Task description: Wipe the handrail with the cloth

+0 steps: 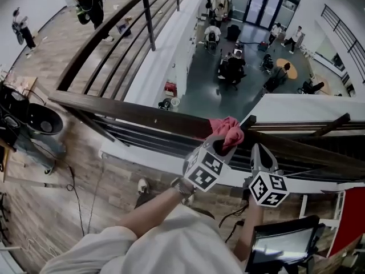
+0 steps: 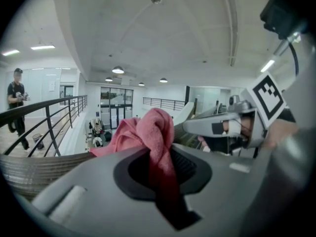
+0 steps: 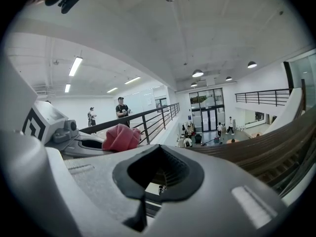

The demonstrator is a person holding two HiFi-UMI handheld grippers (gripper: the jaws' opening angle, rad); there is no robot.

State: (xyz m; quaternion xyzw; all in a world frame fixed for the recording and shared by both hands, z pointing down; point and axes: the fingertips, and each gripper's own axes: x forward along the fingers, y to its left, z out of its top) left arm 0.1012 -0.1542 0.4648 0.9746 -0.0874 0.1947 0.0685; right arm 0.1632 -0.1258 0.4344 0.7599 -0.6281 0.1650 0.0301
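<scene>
One pink cloth (image 1: 228, 131) bunched atop dark wooden handrail (image 1: 137, 114), right of centre. Rail's long axis runs left to right, dipping slightly rightward. Left gripper (image 1: 224, 143) clenched on cloth, forearm reaching up from bottom centre. Right gripper (image 1: 259, 151) just beside it, jaws together, empty. Side railing (image 1: 114, 24) slants to upper left; atrium floor (image 1: 199, 84) beyond rail.

At nine o'clock a round black tub-shaped object (image 1: 44, 119) sits on the brown wood-plank floor (image 1: 34, 210). Toward one o'clock, far below, seated people (image 1: 231, 67) cluster on grey flooring — tall glass double doors (image 1: 261, 4) beyond. A flat red panel (image 1: 349, 221) stands at four o'clock.
</scene>
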